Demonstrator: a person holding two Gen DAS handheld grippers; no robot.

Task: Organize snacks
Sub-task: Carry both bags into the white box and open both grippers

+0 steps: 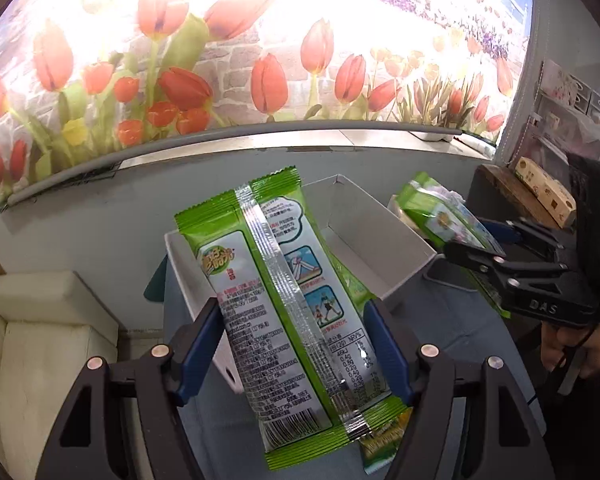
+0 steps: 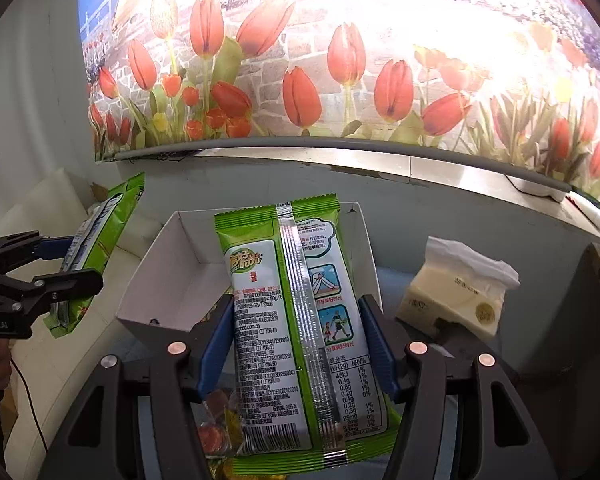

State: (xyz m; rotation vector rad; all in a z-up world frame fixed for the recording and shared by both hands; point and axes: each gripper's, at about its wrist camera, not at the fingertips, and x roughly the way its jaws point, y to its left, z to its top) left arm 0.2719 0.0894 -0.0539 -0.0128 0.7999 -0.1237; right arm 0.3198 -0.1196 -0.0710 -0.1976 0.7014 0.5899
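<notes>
My left gripper [image 1: 294, 320] is shut on a green and white snack packet [image 1: 284, 300], held back side up over a white cardboard box [image 1: 364, 216]. My right gripper [image 2: 296, 320] is shut on a second identical packet [image 2: 292, 320], held over the same box [image 2: 172, 256]. The right gripper with its packet [image 1: 444, 208] shows at the right of the left wrist view. The left gripper with its packet [image 2: 96, 248] shows at the left of the right wrist view. Another green packet [image 1: 384, 436] lies under the left one. Small orange and yellow sweets [image 2: 212, 432] lie below the right packet.
A pack of paper tissues [image 2: 460, 288] lies right of the box. A white sofa [image 1: 40, 344] stands at the left. A wooden block [image 1: 540, 188] sits on a dark stand at the right. A tulip mural wall [image 1: 260, 60] runs behind a grey ledge.
</notes>
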